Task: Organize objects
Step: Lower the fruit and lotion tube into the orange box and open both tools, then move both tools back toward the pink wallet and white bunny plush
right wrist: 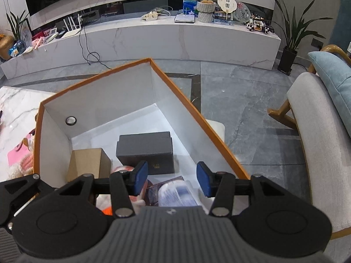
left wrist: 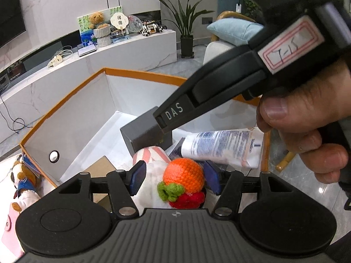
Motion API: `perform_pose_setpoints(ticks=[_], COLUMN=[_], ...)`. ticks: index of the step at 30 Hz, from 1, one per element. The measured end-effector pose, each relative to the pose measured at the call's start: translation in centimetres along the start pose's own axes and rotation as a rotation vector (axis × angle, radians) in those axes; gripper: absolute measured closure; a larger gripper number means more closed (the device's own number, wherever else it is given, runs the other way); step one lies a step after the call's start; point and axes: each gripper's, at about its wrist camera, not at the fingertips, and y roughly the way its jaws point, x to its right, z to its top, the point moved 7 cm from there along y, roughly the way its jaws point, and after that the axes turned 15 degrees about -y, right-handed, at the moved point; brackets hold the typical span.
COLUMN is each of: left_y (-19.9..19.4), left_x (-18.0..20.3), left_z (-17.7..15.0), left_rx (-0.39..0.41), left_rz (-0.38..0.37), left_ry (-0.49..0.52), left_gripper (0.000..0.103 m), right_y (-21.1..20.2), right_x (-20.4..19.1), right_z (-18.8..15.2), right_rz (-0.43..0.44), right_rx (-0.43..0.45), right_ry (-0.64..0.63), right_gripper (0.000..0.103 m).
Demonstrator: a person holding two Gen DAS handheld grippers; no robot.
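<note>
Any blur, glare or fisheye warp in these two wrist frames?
Left wrist: the white tube is smeared so its print is hard to read; the crochet orange is sharp.
Right wrist: the tube blurs to streaks near the lens; the grey box is crisp.
Both: strong barrel warp bows the orange-edged box rim and the TV bench. Lighting is soft with no harsh glare.

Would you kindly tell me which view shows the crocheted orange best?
The left wrist view: the crocheted orange sits whole and sharp between the left gripper's pads. The right wrist view shows only an orange sliver behind that gripper's linkage.
</note>
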Motion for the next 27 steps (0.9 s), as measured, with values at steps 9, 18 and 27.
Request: perform_pose_setpoints(ticks=[9, 18, 27], left_y=[-2.6, -5.3, -7.6], left_x=[-2.1, -6.7, -11.5], left_z=[1.3, 1.9, 1.7], left_rx=[0.069, 0.121, 0.163], left_rz=[-0.011, 0.025, 0.071], left_ry=[-0.050, -0.101, -0.142], left_gripper=[0.034, 0.033, 0.033], right_y=[-0.9, -1.0, -2.1], right_x=[0.3, -0.4, -1.5], right_z=[0.6, 1.3, 3.0], right_rz=[0.008, 0.013, -0.002], right_rx=[0.037, 0.051, 0.118], right_ry=[0.028, 0.013, 0.008], right_gripper=[0.051, 0.051, 0.051])
